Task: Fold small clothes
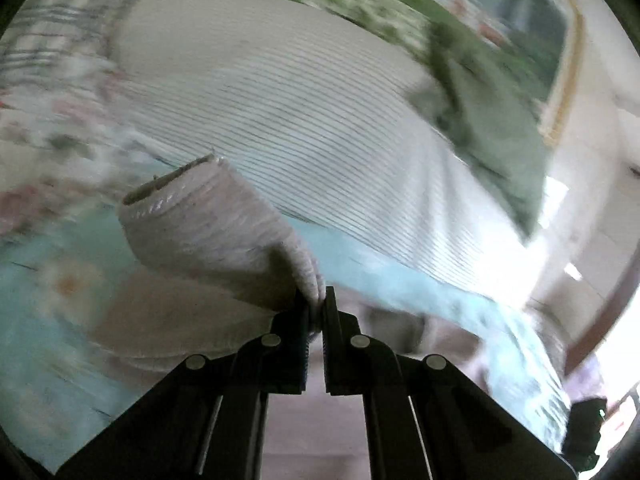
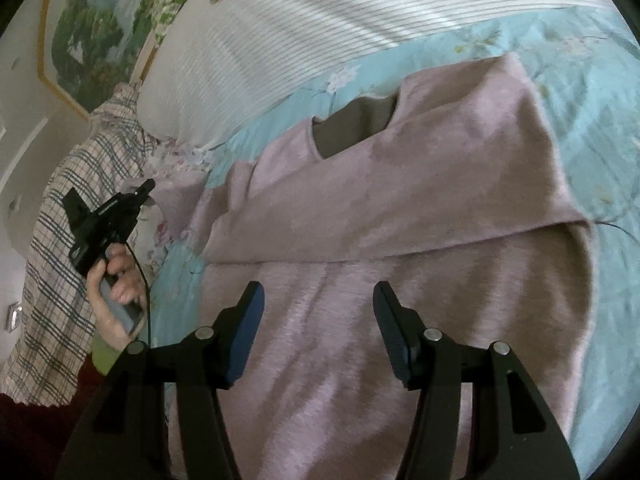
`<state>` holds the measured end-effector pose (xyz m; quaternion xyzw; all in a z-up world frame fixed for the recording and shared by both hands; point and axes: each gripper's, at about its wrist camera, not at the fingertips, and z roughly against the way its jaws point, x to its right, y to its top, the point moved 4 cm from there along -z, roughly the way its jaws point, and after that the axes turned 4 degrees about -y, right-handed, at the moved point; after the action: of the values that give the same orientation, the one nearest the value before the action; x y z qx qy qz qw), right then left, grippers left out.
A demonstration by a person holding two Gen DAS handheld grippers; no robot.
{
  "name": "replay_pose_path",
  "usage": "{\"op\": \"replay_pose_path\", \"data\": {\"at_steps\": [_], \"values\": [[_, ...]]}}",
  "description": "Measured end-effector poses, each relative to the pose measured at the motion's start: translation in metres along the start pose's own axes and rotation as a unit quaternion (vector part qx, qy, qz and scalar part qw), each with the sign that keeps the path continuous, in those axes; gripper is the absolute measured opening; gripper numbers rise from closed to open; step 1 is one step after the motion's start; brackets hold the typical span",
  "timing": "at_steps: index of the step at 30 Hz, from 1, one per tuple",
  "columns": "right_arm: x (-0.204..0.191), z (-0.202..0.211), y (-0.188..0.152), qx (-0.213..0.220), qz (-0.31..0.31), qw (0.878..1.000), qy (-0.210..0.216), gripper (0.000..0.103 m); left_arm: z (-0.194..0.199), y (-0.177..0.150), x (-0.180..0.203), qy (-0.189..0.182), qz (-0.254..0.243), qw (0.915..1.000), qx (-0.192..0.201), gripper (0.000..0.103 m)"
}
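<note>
A pale pink sweater (image 2: 400, 208) lies spread on the light blue floral bedsheet (image 2: 560, 52), neck opening toward the striped pillow. Its right sleeve is folded across the body. My left gripper (image 1: 319, 300) is shut on the ribbed cuff of the left sleeve (image 1: 208, 220), which hangs lifted off the bed; this view is blurred. In the right wrist view the left gripper (image 2: 146, 188) shows at the far left, held by a hand, pinching that sleeve (image 2: 176, 200). My right gripper (image 2: 318, 292) hovers open over the sweater's lower body, nothing between its fingers.
A white striped pillow (image 2: 280, 40) lies beyond the sweater. A plaid cloth (image 2: 60, 240) drapes the bed's left side. A green landscape picture (image 2: 92, 28) hangs on the wall behind. A cable runs down from the left gripper.
</note>
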<state>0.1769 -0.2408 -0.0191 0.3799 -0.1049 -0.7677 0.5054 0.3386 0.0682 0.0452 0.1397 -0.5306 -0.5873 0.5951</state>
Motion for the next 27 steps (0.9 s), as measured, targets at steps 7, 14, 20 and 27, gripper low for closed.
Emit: {"op": "replay_pose_path", "data": {"at_steps": [7, 14, 20, 27], "values": [[0.031, 0.03, -0.004, 0.031, -0.037, 0.999, -0.02, 0.058, -0.072, -0.068, 0.094, -0.062, -0.045, 0.9929, -0.091, 0.003], [0.063, 0.051, -0.006, 0.067, -0.087, 0.993, -0.037, 0.058, -0.14, -0.144, 0.124, -0.05, -0.072, 0.979, -0.184, 0.004], [0.073, 0.05, 0.004, 0.075, -0.107, 0.99, -0.044, 0.062, -0.14, -0.167, 0.106, -0.045, -0.063, 0.9702, -0.23, 0.023], [0.05, 0.007, 0.029, 0.052, -0.095, 0.994, -0.016, 0.069, -0.07, -0.145, 0.062, 0.01, -0.049, 0.9832, -0.176, 0.051]]}}
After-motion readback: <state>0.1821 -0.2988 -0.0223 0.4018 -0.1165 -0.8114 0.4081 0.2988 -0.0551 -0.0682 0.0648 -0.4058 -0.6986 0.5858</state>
